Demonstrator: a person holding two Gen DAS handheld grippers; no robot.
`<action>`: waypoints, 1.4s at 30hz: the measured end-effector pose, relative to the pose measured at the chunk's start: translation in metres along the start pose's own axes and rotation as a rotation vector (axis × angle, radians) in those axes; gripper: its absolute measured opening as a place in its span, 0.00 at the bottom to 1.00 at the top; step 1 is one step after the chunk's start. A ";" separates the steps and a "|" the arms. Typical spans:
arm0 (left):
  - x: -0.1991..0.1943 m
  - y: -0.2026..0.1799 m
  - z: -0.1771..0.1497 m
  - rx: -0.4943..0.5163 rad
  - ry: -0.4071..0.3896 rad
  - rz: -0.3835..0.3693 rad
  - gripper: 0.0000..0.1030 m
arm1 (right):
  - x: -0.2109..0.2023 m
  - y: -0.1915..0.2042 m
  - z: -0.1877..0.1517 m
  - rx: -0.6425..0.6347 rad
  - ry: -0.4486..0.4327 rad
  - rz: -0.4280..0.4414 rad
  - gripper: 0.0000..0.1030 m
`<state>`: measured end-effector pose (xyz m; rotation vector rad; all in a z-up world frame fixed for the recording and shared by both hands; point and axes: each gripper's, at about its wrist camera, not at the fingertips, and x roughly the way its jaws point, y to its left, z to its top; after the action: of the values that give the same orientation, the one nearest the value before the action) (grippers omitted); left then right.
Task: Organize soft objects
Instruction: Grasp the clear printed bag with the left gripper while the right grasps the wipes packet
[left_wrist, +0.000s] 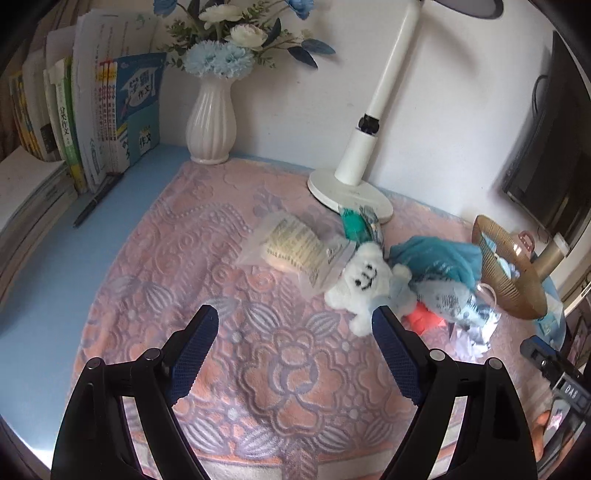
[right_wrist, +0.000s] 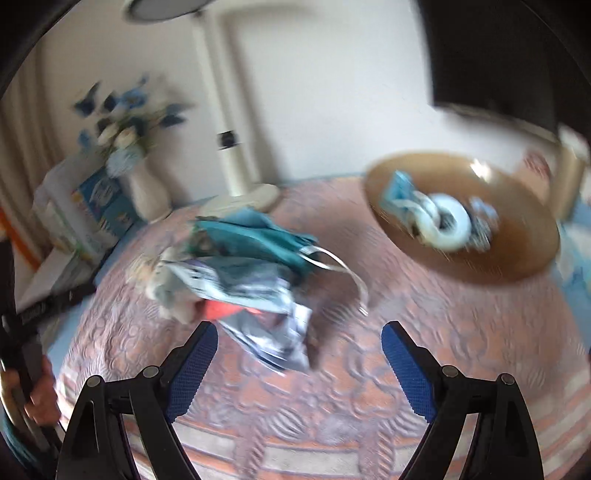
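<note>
A pile of soft things lies on the pink patterned towel (left_wrist: 229, 280): a white plush toy (left_wrist: 364, 282), a teal cloth (left_wrist: 439, 258), a grey-blue plush (left_wrist: 443, 299), a red piece (left_wrist: 421, 315) and a bagged sponge-like item (left_wrist: 295, 247). A wicker basket (left_wrist: 513, 295) stands to the right and holds small items. My left gripper (left_wrist: 295, 326) is open and empty, just left of the pile. My right gripper (right_wrist: 299, 341) is open and empty, in front of the pile (right_wrist: 255, 266); the basket (right_wrist: 517, 262) is ahead right. The right view is blurred.
A white vase with blue flowers (left_wrist: 211, 118), a row of books (left_wrist: 92, 114), a pen (left_wrist: 96, 201) and a white desk lamp (left_wrist: 351, 184) stand at the back. A dark monitor (left_wrist: 550, 155) is at the right. Crumpled white paper (left_wrist: 472, 332) lies by the basket.
</note>
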<state>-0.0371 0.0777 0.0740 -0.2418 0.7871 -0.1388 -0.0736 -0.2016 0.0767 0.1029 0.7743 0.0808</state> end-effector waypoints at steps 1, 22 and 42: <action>0.002 0.004 0.007 -0.022 0.012 -0.019 0.82 | 0.001 0.014 0.005 -0.052 0.004 -0.005 0.87; 0.127 0.015 0.038 -0.248 0.198 -0.113 0.40 | 0.093 0.086 0.025 -0.452 0.082 -0.063 0.18; -0.014 -0.015 0.037 0.029 -0.121 -0.212 0.34 | 0.021 0.076 0.044 -0.317 -0.008 0.007 0.82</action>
<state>-0.0214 0.0721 0.1126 -0.3030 0.6373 -0.3324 -0.0303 -0.1268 0.1028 -0.1944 0.7448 0.2081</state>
